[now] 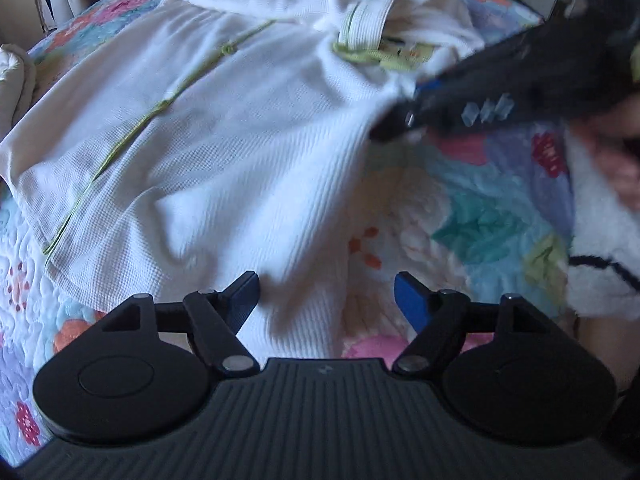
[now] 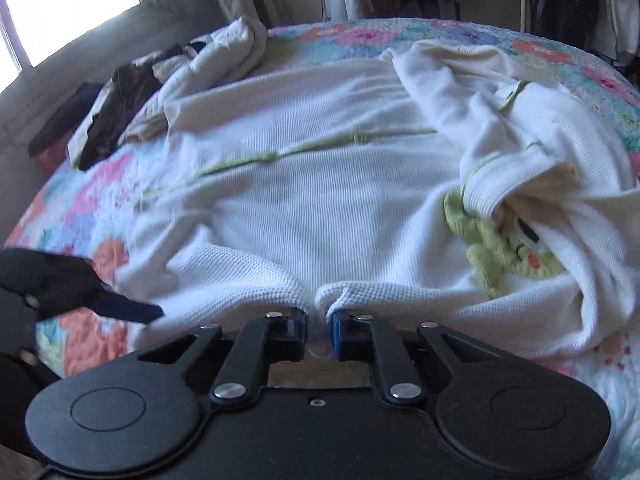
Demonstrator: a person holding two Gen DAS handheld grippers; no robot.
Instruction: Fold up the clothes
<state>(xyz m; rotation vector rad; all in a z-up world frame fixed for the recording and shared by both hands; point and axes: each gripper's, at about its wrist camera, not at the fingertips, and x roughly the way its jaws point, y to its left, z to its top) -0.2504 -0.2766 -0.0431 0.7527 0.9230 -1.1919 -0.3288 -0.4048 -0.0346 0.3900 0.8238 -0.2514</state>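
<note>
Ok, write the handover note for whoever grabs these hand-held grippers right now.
Right hand-held gripper: shut on the near edge of the white garment.
Left hand-held gripper: open, nothing between its jaws, hovering over the garment's edge.
Garment: spread on the floral quilt, green trim line across it; one side is bunched over the green frog patch.
Done: an edge is gripped; no neat fold shows.
Left: grip with the left too, flatten the bunched side, fold.

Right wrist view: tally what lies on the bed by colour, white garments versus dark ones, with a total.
White garments: 2, the spread white robe with the frog patch, and a crumpled white garment at the far edge.
Dark garments: 2, a brown one and a black one beside it.
Total: 4
</note>
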